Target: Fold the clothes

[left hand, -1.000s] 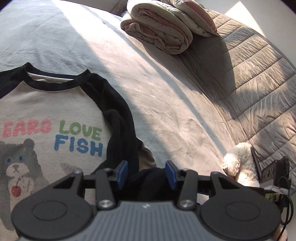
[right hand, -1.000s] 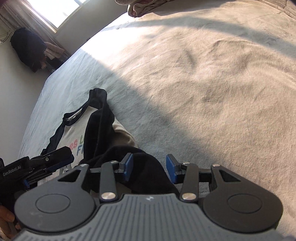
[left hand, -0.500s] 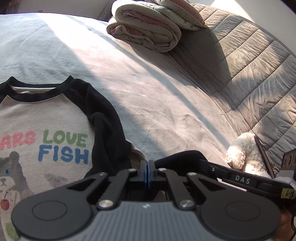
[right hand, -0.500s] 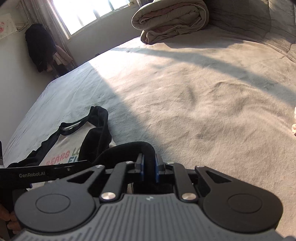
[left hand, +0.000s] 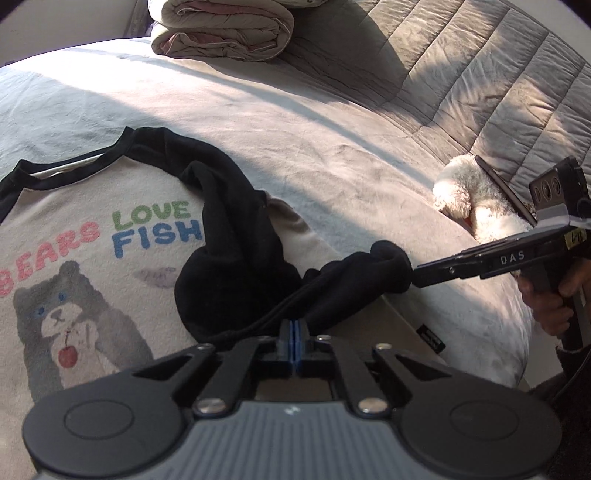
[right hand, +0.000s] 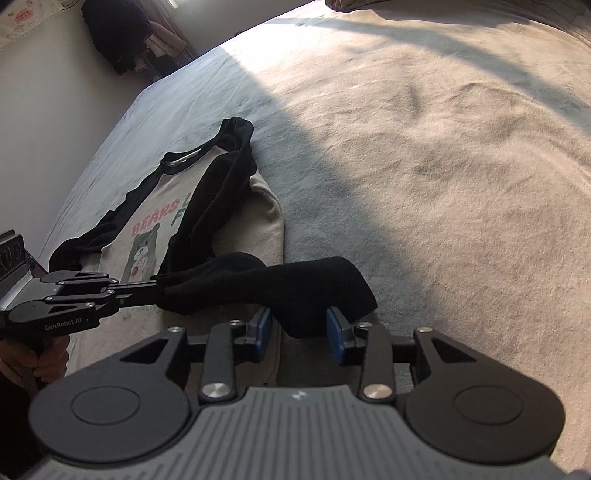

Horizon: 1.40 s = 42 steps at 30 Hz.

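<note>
Sleeve (left hand: 354,284) lifted off shirt (left hand: 92,236); left gripper (left hand: 294,341) fingers clamp it, right gripper (right hand: 299,330) fingers opening around it.

The shirt (left hand: 92,236) runs off the left-wrist view's edge at 9 o'clock, its hem hidden behind the left tool (left hand: 294,341). Whether the left tool's shut pads pinch the black sleeve (left hand: 354,280) cannot be told. The folded quilt (left hand: 221,29) is cropped at 12 o'clock. A small label (left hand: 430,338) is too small to read.
</note>
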### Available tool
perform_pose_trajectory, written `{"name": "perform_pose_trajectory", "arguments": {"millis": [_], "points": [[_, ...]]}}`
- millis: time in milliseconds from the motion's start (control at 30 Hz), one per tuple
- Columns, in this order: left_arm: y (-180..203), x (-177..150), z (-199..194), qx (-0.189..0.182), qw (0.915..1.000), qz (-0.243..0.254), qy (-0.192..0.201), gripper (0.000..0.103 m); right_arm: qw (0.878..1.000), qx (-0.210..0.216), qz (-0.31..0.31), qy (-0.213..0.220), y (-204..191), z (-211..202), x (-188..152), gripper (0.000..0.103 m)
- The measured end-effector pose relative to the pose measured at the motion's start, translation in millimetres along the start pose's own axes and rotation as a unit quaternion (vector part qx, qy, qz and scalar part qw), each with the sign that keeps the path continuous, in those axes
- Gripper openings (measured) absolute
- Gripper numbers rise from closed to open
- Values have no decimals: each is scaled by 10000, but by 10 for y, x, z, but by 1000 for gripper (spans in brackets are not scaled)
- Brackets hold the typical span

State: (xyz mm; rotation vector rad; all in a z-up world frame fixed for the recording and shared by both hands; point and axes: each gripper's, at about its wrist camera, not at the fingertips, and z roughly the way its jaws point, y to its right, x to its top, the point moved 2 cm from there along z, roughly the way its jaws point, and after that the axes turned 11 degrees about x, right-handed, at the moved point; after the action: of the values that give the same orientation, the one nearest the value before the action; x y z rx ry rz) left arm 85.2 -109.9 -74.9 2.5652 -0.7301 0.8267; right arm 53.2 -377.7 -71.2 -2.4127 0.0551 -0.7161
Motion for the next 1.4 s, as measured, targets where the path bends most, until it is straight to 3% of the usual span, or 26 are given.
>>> {"name": "perform_pose_trajectory", "arguments": {"millis": [133,200,367,600,833,967,1067,1267,1400], "points": [[3,-140,-76,-213,9993,264,-153,1,9997,5,194,125,97,-119,7,39],[17,-128,-153,-409,9989,222,-28,3,9991,41,329,248,132,-167,29,39],[93,11,-200,-669,9973,-16,289,22,9985,-17,462,310,160,-156,58,39],[395,51,32,-623,9976,260,139,34,9981,-4,599,118,209,73,29,39],[570,-101,52,-796,9944,652,-230,35,9946,916,424,261,211,18,-79,39],[619,-252,18,-796,9916,902,-471,35,9909,1347,-51,9,120,-123,-249,39],[606,-325,-39,-767,9924,839,-481,38,9889,1368,-443,-368,32,-151,-448,39],[578,-215,-201,-725,9965,411,-14,44,9849,1386,-715,-755,15,-248,-726,39],[581,-65,-248,-708,9968,107,358,46,9848,1346,-883,-655,-1,-421,-767,39]]}}
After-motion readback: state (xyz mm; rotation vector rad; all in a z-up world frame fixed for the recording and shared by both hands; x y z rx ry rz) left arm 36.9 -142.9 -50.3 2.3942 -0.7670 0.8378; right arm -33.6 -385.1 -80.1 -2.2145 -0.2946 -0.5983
